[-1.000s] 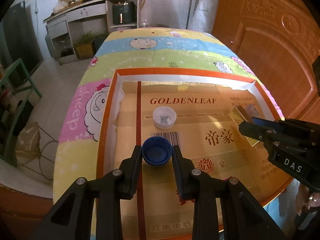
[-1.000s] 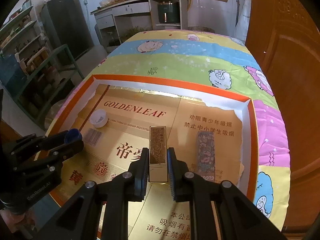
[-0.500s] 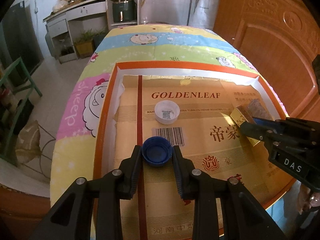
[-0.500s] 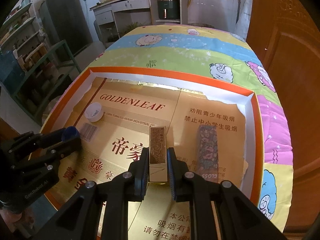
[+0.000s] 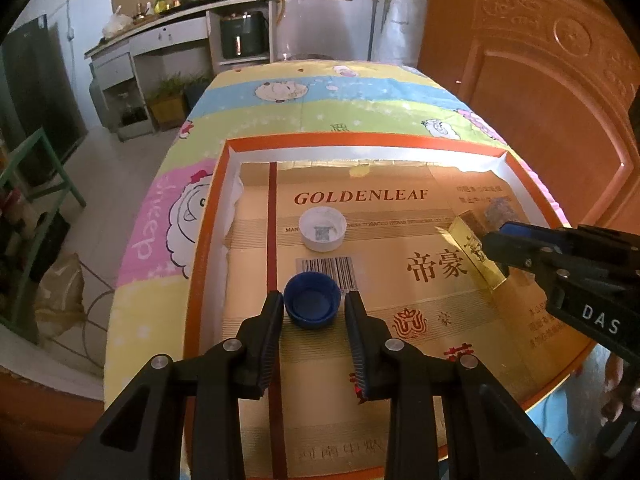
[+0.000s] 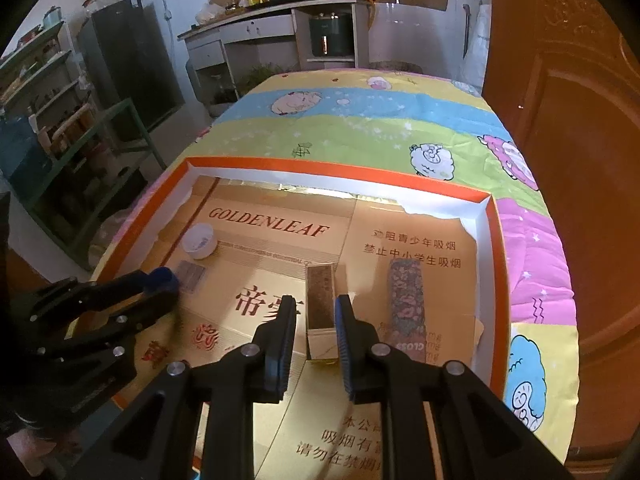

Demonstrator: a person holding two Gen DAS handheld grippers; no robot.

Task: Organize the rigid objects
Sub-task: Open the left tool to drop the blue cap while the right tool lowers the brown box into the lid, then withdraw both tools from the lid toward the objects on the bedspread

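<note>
A blue bottle cap (image 5: 312,306) lies on the gold cardboard inside the orange-rimmed tray (image 5: 208,216), between the fingers of my left gripper (image 5: 314,304); the jaws stand slightly apart from it. A white cap (image 5: 323,228) lies just beyond. My right gripper (image 6: 316,312) has its jaws parted around a gold box (image 6: 320,300), with small gaps on both sides. A dark patterned box (image 6: 406,304) lies to its right. The right gripper (image 5: 492,242) and gold box (image 5: 476,252) also show in the left wrist view.
The tray (image 6: 494,272) sits on a table with a colourful sheep-print cloth (image 6: 360,120). A wooden door (image 5: 540,80) is to the right. A kitchen counter (image 5: 180,28) and green shelving (image 6: 80,140) stand beyond and to the left.
Both grippers have opened slightly, releasing the blue cap and the gold box, which now rest on the cardboard. Both views have drawn back a little.
</note>
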